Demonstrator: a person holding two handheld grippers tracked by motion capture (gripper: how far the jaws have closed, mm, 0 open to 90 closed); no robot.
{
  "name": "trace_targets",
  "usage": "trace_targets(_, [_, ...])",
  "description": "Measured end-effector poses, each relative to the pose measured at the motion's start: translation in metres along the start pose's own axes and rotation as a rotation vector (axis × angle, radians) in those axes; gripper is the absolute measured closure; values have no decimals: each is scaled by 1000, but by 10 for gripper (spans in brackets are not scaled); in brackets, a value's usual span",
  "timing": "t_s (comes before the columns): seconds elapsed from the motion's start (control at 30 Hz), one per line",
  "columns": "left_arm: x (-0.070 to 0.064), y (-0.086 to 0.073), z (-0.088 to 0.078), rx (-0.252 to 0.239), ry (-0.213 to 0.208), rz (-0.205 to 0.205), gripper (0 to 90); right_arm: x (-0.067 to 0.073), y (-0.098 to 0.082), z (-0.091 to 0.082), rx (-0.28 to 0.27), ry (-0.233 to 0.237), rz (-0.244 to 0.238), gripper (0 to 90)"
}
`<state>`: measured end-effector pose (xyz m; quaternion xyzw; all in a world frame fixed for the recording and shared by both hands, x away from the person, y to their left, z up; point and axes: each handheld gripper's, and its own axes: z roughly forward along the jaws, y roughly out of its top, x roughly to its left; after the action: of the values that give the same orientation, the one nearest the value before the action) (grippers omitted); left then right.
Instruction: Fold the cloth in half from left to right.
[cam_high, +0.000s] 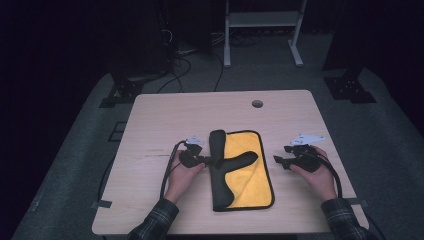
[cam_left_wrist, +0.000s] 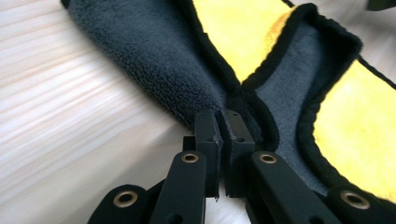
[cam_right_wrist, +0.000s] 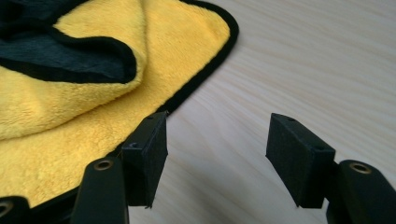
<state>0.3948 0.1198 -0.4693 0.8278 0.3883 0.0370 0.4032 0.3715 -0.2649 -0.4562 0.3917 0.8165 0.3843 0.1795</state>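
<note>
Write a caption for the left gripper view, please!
Left gripper pinching the black edge of a yellow-and-grey cloth on a wooden table.

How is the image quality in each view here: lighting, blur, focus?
High view: dim, room black beyond the table, cloth soft but readable. Left gripper view: bright, wood grain streaked by motion blur at left, jaw pads sharp on the cloth's grey edge. Right gripper view: well lit, yellow pile soft, right gripper crisp.
</note>
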Motion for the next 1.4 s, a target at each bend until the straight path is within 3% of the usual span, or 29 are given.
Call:
trace_targets(0.17, [11, -3, -5, -5, 27, -4, 860, 15, 14, 3, -29, 51, -26, 380])
trace_targets(0.33, [10, -5, -3, -7, 48, 20, 819, 27, 30, 12, -44, 97, -42, 402])
trace_targets(0.5, [11, -6, -5, -13, 76, 39, 704, 42, 51, 28, -45, 159, -70, 424])
trace_targets(0.67, [11, -6, -6, -13, 136, 71, 550, 62, 65, 49, -31, 214, -107, 438])
trace_targets(0.83, [11, -7, -5, -18, 164, 80, 467, 84, 76, 76, 20, 249, -152, 441])
trace_targets(1.2, [11, -11, -4, -61, 176, 90, 455, 108, 88, 116, 110, 265, -229, 478])
trace_targets(1.3, [11, -13, -4, -77, 176, 93, 456, 114, 87, 123, 124, 230, -253, 558])
trace_targets(1.4, [11, -14, -3, -87, 176, 95, 456, 112, 89, 122, 115, 214, -236, 755])
